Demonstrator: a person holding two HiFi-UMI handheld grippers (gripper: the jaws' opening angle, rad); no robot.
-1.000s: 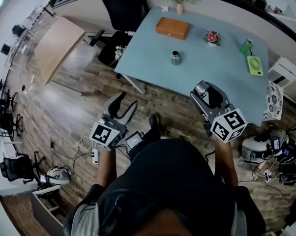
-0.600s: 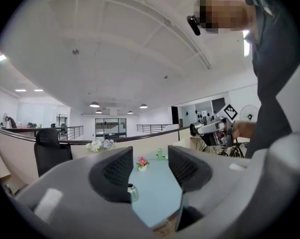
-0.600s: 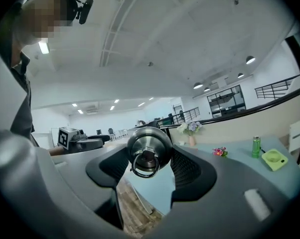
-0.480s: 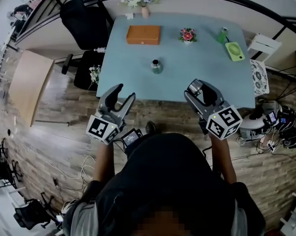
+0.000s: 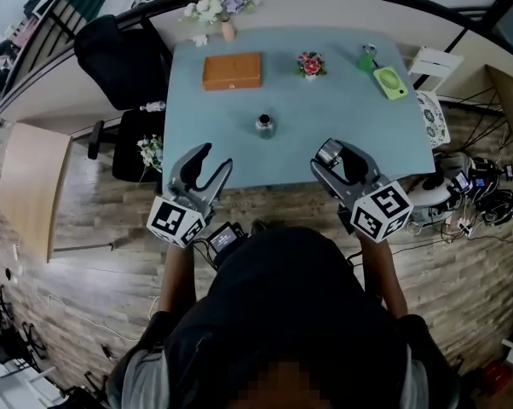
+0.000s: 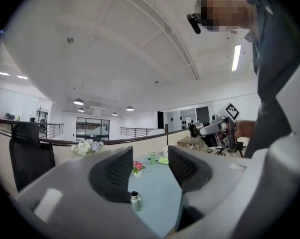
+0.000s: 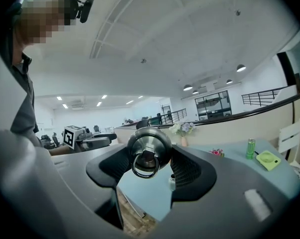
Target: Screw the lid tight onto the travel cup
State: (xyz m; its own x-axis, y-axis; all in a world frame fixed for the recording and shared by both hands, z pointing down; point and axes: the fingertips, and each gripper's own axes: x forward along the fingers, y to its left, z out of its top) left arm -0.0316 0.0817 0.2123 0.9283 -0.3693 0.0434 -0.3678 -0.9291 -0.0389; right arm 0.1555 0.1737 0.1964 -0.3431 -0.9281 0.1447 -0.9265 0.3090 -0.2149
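The steel travel cup point(image 5: 265, 125) stands upright and uncapped mid-table on the light blue table point(image 5: 342, 118); it also shows as the cup point(image 6: 135, 201) in the left gripper view and peeks out as the cup point(image 7: 172, 180) behind the lid. My right gripper point(image 5: 335, 156) is shut on the steel lid point(image 5: 327, 153), held level over the table's near edge. In the right gripper view the lid point(image 7: 149, 148), with its hanging ring, fills the right gripper point(image 7: 149, 159). My left gripper point(image 5: 212, 158) hovers at the near edge, left of the cup. The left gripper point(image 6: 150, 164) has its jaws apart and empty.
On the far half of the table are an orange-brown box point(image 5: 232, 71), a small pot of pink flowers point(image 5: 309, 64), a green can point(image 5: 369, 56) and a lime-green gadget point(image 5: 391, 82). A black chair point(image 5: 112, 49) stands at the left. Cables and devices point(image 5: 469, 203) lie on the floor at the right.
The view has swung so the table sits square ahead. Both grippers have come up to its near edge, facing the cup. The lid stays in the right gripper; the left stays empty.
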